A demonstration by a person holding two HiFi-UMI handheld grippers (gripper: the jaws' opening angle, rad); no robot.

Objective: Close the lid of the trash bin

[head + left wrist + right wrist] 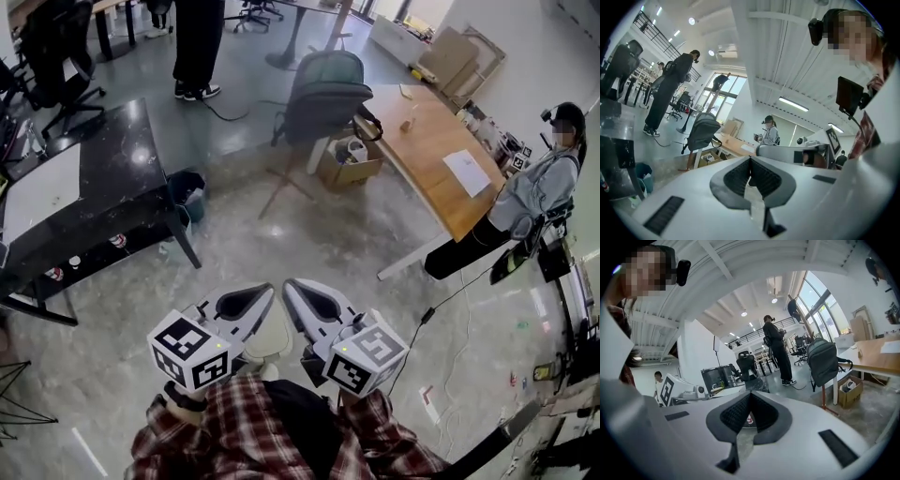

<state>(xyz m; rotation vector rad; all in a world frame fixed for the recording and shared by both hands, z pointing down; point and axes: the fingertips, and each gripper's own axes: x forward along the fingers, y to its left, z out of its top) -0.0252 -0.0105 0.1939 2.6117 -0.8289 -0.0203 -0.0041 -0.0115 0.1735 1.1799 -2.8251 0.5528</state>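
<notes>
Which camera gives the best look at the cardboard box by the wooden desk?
The head view: it looks down into the cardboard box and shows white items inside. The right gripper view shows the box from the side, near the picture's edge. In the left gripper view it is small and far off.

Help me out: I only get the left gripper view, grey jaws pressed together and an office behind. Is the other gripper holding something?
Observer: No. The right gripper view shows the right gripper with its jaws together and nothing between them.
Operator: Where is a trash bin? I see none.
Observer: The head view shows a pale rounded object below the gap between the left gripper and the right one; whether it is the bin, I cannot tell.
Operator: How do the two grippers sit?
Observer: In the head view, side by side, tips forward and leaning toward each other, not touching.
</notes>
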